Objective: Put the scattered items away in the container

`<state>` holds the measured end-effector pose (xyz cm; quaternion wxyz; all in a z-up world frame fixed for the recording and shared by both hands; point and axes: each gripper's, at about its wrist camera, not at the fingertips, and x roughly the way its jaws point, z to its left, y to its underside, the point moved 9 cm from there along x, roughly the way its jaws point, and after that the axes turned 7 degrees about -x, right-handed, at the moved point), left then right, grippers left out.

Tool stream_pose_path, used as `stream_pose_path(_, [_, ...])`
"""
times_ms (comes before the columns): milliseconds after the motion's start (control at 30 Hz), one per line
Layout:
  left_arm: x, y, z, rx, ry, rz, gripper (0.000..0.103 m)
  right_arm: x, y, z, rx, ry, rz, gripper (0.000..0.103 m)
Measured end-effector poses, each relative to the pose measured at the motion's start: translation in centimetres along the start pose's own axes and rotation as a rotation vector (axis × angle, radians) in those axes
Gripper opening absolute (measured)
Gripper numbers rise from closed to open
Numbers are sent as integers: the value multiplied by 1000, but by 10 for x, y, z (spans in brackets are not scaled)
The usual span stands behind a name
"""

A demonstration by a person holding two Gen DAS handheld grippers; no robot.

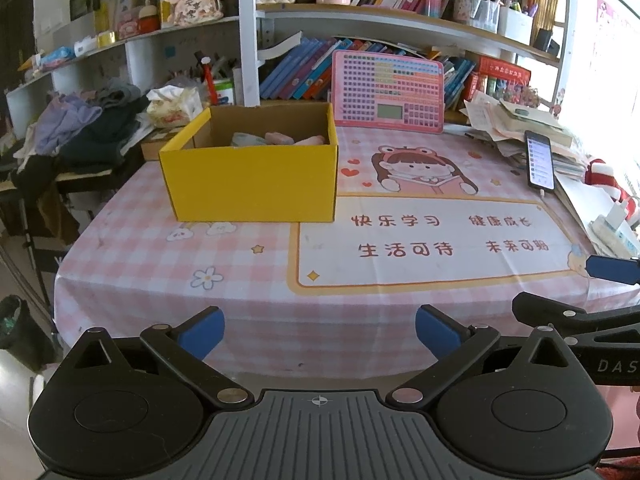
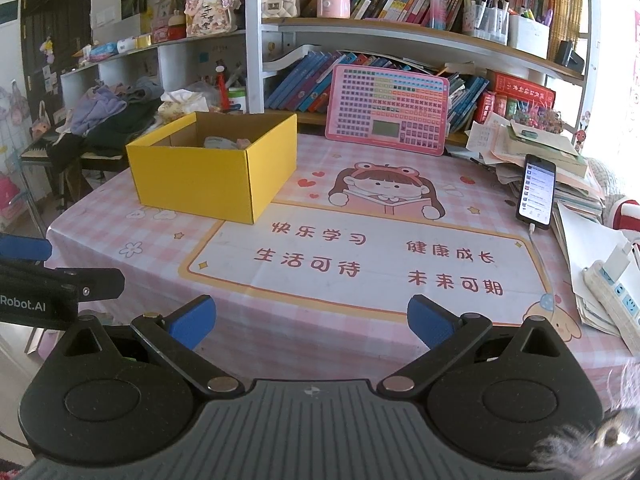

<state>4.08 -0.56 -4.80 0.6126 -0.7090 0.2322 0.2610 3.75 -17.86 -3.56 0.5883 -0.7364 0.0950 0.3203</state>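
Yellow cardboard box (image 1: pixel 252 176), rectangular, open-topped, on checked tablecloth (image 1: pixel 160 276)

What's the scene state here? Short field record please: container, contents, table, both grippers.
container: yellow box, open top, upright on the table's far left
contents: a few pale items lie inside, partly hidden by the wall; kinds cannot be told
table: pink checked tablecloth; no loose items on its open middle
other things: pink keyboard board leaning at the shelf, phone propped on a paper stack, on a cable
left gripper: open, empty, near the table's front edge
right gripper: open, empty, beside the left one
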Motion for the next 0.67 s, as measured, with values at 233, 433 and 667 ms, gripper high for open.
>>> stream_pose_path(233, [2, 0, -1, -3, 2, 6, 103, 1, -1, -1, 0, -1, 2, 103])
stream_pose_path(433, [10, 3, 1, -15, -3, 38, 103, 7, 2, 0, -2, -8, 18, 103])
stream_pose_path(667, [22, 4, 9, -30, -6, 76, 103, 21, 2, -2, -3, -22, 47, 103])
